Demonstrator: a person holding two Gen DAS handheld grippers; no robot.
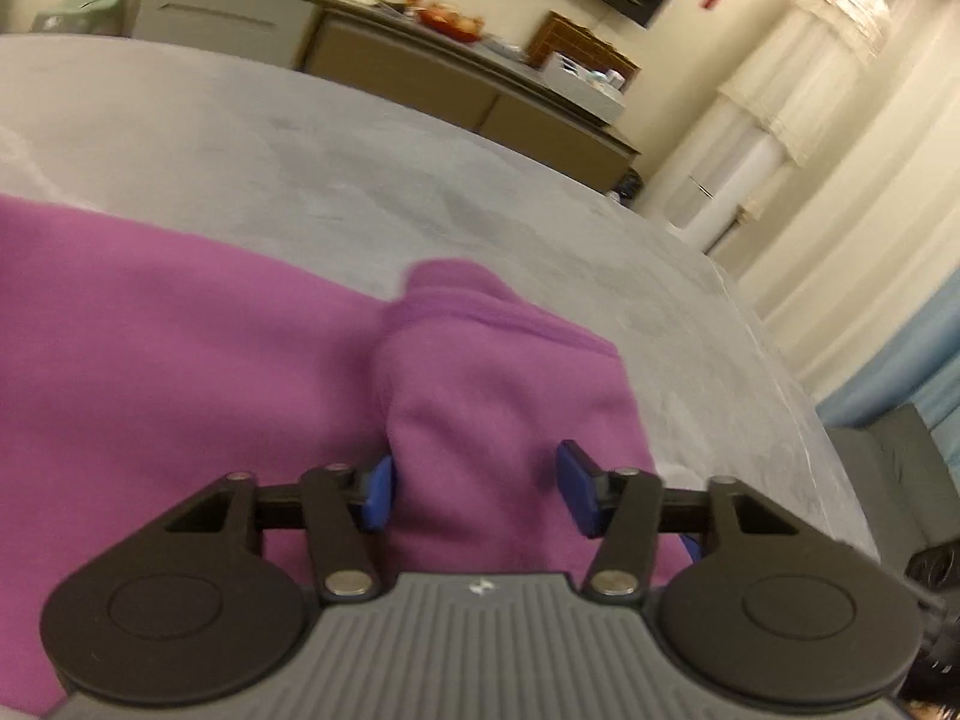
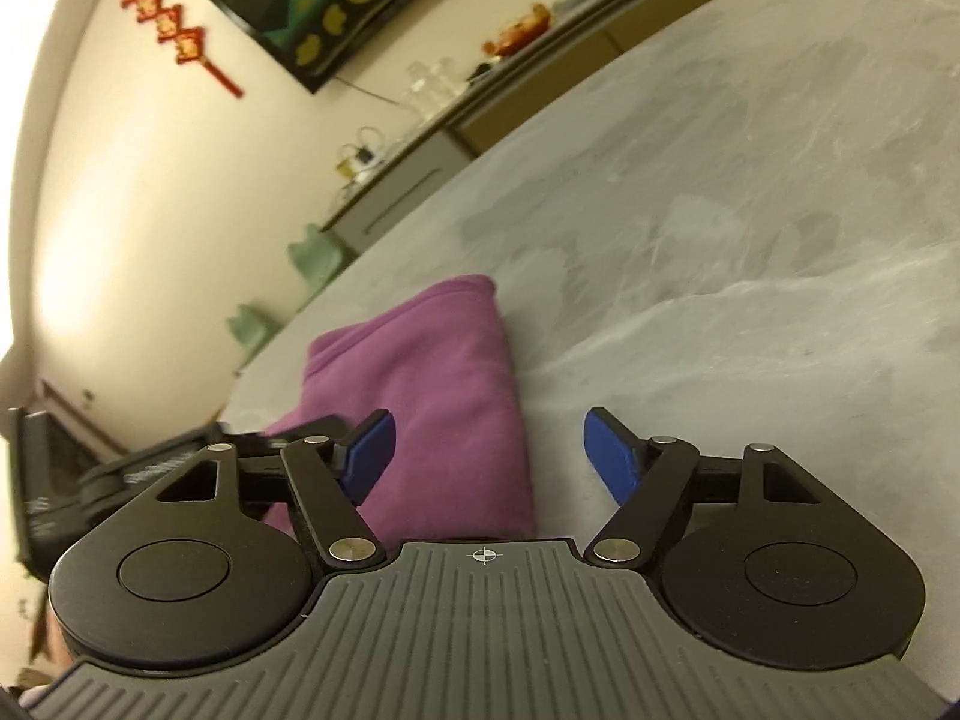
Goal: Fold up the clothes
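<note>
The left hand-held gripper (image 1: 474, 489) has its jaws partly spread, with a raised fold of the purple garment (image 1: 180, 360) standing between its blue pads (image 1: 379, 492). The left pad looks to be against the cloth, while the right pad sits just beside the fold with a sliver of purple showing behind it; I cannot tell whether the cloth is truly pinched, and the pads do not look pressed together on it. From this view the garment spreads wide to the left across the grey surface (image 1: 420, 168), which looks soft like a bed or a padded bench, and ends in a small rounded bump further up. Beyond it a long sideboard (image 1: 420, 78) runs along the wall, cluttered with jars and boxes, and pale curtains (image 1: 840, 150) hang at the right.

The right hand-held gripper (image 2: 489, 459) has its jaws spread wide, with nothing held. Its left pad (image 2: 369, 450) hovers over the near edge of the garment (image 2: 420, 396), which from here shows as a narrow folded bundle lying on the grey surface (image 2: 720, 210); the right pad stands over bare grey surface. At the left edge of this view part of the other hand-held gripper (image 2: 150, 468) shows, close to the garment. A red hanging ornament (image 2: 174, 30) and a dark framed picture (image 2: 360, 0) are on the wall behind.
</note>
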